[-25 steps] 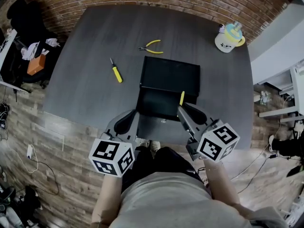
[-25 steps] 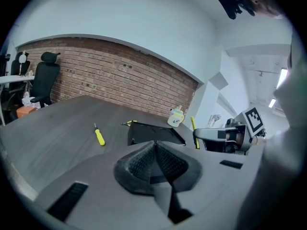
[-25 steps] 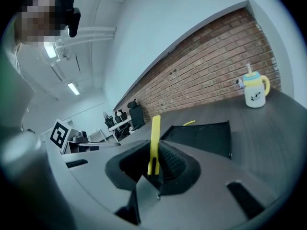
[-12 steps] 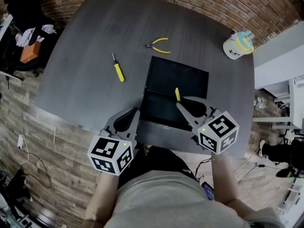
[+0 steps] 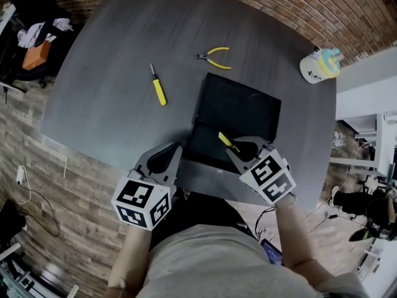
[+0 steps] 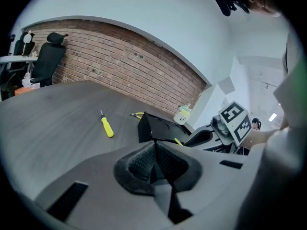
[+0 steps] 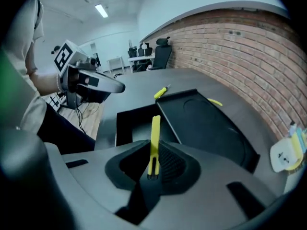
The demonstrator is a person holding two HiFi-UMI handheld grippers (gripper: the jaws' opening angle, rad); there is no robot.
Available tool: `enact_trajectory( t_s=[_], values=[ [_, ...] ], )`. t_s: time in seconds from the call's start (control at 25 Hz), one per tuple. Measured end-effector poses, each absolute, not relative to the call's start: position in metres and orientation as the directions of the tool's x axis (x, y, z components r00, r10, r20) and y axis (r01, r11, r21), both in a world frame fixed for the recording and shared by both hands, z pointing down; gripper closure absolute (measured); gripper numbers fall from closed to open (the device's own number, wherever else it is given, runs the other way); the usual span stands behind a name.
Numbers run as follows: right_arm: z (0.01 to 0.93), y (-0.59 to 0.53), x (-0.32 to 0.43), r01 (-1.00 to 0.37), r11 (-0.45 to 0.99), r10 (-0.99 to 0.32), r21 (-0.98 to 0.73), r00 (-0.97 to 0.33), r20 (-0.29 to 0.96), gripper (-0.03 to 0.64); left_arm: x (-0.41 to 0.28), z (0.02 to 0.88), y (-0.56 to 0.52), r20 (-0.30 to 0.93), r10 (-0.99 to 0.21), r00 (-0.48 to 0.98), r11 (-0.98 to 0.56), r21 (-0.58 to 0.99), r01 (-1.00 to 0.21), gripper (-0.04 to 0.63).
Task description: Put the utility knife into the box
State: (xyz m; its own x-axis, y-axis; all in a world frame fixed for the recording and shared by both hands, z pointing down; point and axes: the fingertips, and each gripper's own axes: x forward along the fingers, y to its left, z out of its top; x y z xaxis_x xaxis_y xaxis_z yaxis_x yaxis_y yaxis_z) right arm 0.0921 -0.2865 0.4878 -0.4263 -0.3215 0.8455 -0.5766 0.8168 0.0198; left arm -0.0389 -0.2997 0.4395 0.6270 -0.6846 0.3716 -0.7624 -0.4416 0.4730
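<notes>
Nearest, low in the head view: two forearms, each ending in a marker cube (image 5: 142, 200) on its tool. Left gripper (image 5: 164, 158) over the near edge of the dark table (image 5: 105, 85), just left of the box, clenched on nothing. Ribbed pads pressed flat together in the left gripper view, with only bare tabletop beyond them.

Beside it to the right, well apart: right gripper (image 5: 239, 149), closed on the utility knife (image 5: 224, 140). Seen along its own jaws, a slim yellow handle pinched between the pads at its lower end, the rest sticking out forward past the fingertips. Knife over the near right part of the box (image 5: 208, 143), close to the seam where tray meets lid. Whether touching the tray or clear of it, impossible to tell.

Just past the grippers: the black box itself, open, shallow tray on the near side and lid (image 5: 245, 107) swung back on the far side, with a round recess in the lid's inner face.

Farther out on the table: a yellow-handled screwdriver (image 5: 159, 89) left of the lid, lying alone. Behind the box, yellow-handled pliers (image 5: 217, 54), near the lid's far edge but apart from it. At the far right corner, a pale cup (image 5: 321, 66) with a yellow and blue top.

Beyond the table: a brick wall (image 5: 279, 5) and, at the far left, a black office chair (image 6: 50, 56) with some clutter beside it.
</notes>
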Motion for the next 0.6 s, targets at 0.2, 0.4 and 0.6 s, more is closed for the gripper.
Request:
enact_trajectory(
  t_s=[0.2, 0.4, 0.6],
  values=[
    [0.515, -0.282, 0.091, -0.492, 0.866, -0.283, 0.090, -0.333, 0.899, 0.555, -0.041, 0.447, -0.298, 0.377, -0.674, 0.636, -0.437, 0.491, -0.754, 0.568],
    [0.532, -0.277, 0.093, -0.475, 0.875, -0.249, 0.091, -0.282, 0.926, 0.555, -0.041, 0.453, -0.293, 0.384, -0.666, 0.639, -0.430, 0.503, -0.750, 0.568],
    [0.543, -0.272, 0.091, -0.474, 0.877, -0.218, 0.075, -0.255, 0.942, 0.554, -0.044, 0.457, -0.289, 0.391, -0.657, 0.645, -0.434, 0.502, -0.748, 0.568]
  ],
)
